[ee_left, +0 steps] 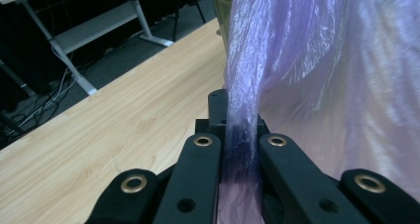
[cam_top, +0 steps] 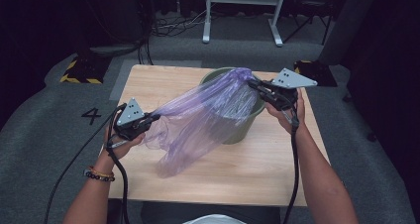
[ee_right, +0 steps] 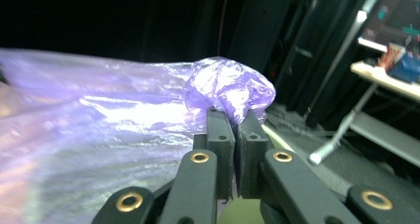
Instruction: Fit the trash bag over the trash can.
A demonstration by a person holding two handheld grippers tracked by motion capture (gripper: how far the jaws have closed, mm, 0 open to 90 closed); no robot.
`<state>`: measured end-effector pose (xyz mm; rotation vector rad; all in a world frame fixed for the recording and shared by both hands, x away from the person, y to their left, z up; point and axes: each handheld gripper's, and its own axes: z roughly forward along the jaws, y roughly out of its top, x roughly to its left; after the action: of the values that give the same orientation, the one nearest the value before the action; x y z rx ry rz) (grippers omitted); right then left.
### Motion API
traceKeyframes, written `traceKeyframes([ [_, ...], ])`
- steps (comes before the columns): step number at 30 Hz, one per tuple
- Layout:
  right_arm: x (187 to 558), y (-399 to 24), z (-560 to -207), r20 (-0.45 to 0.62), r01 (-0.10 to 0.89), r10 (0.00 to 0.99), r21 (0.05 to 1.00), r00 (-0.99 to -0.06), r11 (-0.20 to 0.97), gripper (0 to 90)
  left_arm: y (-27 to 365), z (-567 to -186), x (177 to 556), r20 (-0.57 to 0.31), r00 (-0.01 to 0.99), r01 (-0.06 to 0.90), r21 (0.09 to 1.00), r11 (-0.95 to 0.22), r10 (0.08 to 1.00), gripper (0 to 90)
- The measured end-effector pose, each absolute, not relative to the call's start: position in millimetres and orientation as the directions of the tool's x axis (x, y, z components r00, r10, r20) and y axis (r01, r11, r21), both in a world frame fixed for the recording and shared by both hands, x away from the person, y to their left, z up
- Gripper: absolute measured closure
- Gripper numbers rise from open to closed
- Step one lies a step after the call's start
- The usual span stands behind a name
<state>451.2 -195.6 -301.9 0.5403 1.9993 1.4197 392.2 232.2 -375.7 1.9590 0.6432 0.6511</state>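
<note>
While both grippers pinch the purple bag (cam_top: 208, 117) | left gripper (cam_top: 153, 118) clamped on lower-left edge, right gripper (cam_top: 253, 84) on bunched top — bag stretched mid-frame over green bin (cam_top: 247, 122) | step: spreading mouth | next: likely lower over rim — film may snag.

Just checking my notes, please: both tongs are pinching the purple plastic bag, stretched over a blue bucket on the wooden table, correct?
Nearly: the bucket is olive green, not blue, as the high view shows. The left tongs and right tongs do pinch the purple plastic bag above the wooden table.
</note>
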Motion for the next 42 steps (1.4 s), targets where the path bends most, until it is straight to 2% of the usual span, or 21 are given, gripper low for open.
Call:
traceKeyframes([
  [1,458.0,-193.2,-307.8,-0.261,0.006,0.652,0.926,-0.712,0.377,87.3,228.6,-374.8,394.8,0.168,0.729,0.173,0.893,-0.416,0.664,84.1],
  [5,470.4,-188.6,-320.2,-0.262,0.077,0.663,0.897,-0.701,0.436,87.3,220.1,-371.8,396.0,0.144,0.757,0.175,0.896,-0.409,0.638,66.1],
  [6,470.4,-188.6,-320.2,-0.262,0.077,0.663,0.897,-0.701,0.436,87.3,220.1,-371.8,396.0,0.144,0.757,0.175,0.896,-0.409,0.638,61.0],
  [7,473.7,-187.4,-324.2,-0.256,0.107,0.668,0.886,-0.699,0.451,87.3,216.6,-368.4,396.2,0.087,0.788,0.193,0.905,-0.378,0.61,54.6],
  [9,475.8,-186.8,-327.3,-0.259,0.127,0.674,0.875,-0.692,0.467,87.3,209.8,-364.0,393.6,0.071,0.799,0.196,0.908,-0.371,0.597,42.8],
  [11,476.7,-186.8,-328.4,-0.259,0.135,0.675,0.871,-0.691,0.473,87.3,205.0,-361.8,391.2,0.068,0.809,0.191,0.909,-0.371,0.583,40.1],
  [12,478.3,-186.9,-330.1,-0.258,0.156,0.679,0.86,-0.687,0.485,87.3,193.7,-357.5,385.6,0.069,0.833,0.168,0.914,-0.369,0.549,33.3],
  [14,479.1,-187.6,-330.2,-0.252,0.164,0.682,0.86,-0.686,0.484,87.3,179.8,-354.9,378.7,0.062,0.854,0.152,0.92,-0.362,0.516,25.4],
  [18,479.5,-187.3,-329.7,-0.254,0.176,0.687,0.854,-0.681,0.49,87.2,155.0,-354.6,368.6,0.088,0.878,0.124,0.908,-0.399,0.471,16.3],
  [21,479.0,-183.8,-328.9,-0.27,0.179,0.689,0.844,-0.672,0.505,86.6,126.7,-361.0,368.7,0.096,0.88,0.143,0.881,-0.45,0.466,16.0],
  [24,478.5,-182.0,-328.9,-0.273,0.176,0.689,0.845,-0.672,0.506,86.6,114.6,-368.1,373.6,0.078,0.886,0.169,0.863,-0.475,0.456,18.2],
  [26,477.7,-180.3,-329.1,-0.27,0.17,0.686,0.848,-0.676,0.502,86.2,98.6,-381.2,377.8,0.078,0.877,0.202,0.836,-0.51,0.474,24.3],
  [29,477.2,-179.7,-329.0,-0.27,0.167,0.684,0.849,-0.677,0.501,85.6,89.1,-391.4,377.3,0.08,0.873,0.213,0.825,-0.523,0.482,26.1],
  [33,474.9,-180.6,-327.6,-0.263,0.15,0.677,0.861,-0.687,0.486,83.2,75.8,-406.0,380.9,0.097,0.853,0.231,0.812,-0.536,0.514,49.6],
  [34,474.9,-180.6,-327.6,-0.263,0.15,0.677,0.861,-0.687,0.486,83.2,75.8,-406.0,380.9,0.097,0.853,0.231,0.812,-0.536,0.514,52.0],
  [36,473.6,-181.2,-326.6,-0.26,0.145,0.676,0.865,-0.689,0.48,81.4,72.4,-408.3,382.0,0.106,0.845,0.224,0.819,-0.528,0.524,68.2],
  [37,472.3,-182.3,-325.2,-0.256,0.139,0.677,0.871,-0.69,0.471,75.5,71.4,-409.6,384.4,0.12,0.842,0.206,0.83,-0.518,0.526,74.5],
  [39,470.8,-183.6,-322.8,-0.256,0.131,0.68,0.877,-0.687,0.462,70.7,72.5,-409.9,386.6,0.144,0.836,0.186,0.833,-0.521,0.53,85.2],
  [42,469.1,-185.6,-317.5,-0.252,0.128,0.686,0.883,-0.682,0.451,51.7,75.4,-410.5,388.6,0.154,0.829,0.184,0.832,-0.524,0.537,88.6],
])
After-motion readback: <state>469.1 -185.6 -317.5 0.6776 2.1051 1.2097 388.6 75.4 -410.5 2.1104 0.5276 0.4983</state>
